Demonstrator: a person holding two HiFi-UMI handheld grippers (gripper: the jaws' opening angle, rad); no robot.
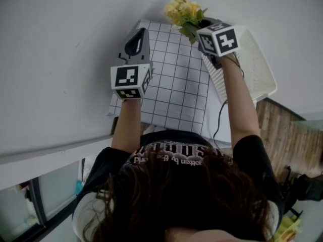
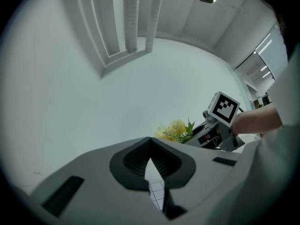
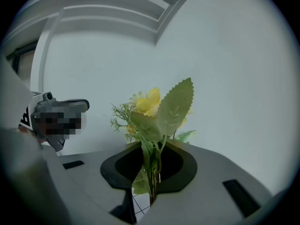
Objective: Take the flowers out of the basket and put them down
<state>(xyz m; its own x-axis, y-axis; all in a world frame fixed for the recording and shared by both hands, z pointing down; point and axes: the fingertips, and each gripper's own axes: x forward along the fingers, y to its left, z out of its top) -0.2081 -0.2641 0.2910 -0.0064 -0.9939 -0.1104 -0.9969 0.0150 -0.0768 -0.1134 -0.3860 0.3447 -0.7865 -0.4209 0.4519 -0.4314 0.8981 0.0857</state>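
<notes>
A bunch of yellow flowers (image 1: 182, 10) with green leaves stands up out of my right gripper (image 1: 200, 25), which is shut on the stems. In the right gripper view the stems run down between the pads and the blooms (image 3: 149, 102) rise above my right gripper (image 3: 152, 149). The flowers are held over the far right corner of the gridded mat (image 1: 171, 84), just left of the white slotted basket (image 1: 257, 69). My left gripper (image 1: 141, 32) hovers over the mat's left part, shut and holding nothing. From the left gripper (image 2: 150, 143) view the flowers (image 2: 176, 130) show to the right.
The mat and basket lie on a white table (image 1: 60, 59). Its near edge runs below the mat, and wooden floor (image 1: 282, 135) shows past the right side. A black cable (image 1: 219, 117) hangs along the right forearm.
</notes>
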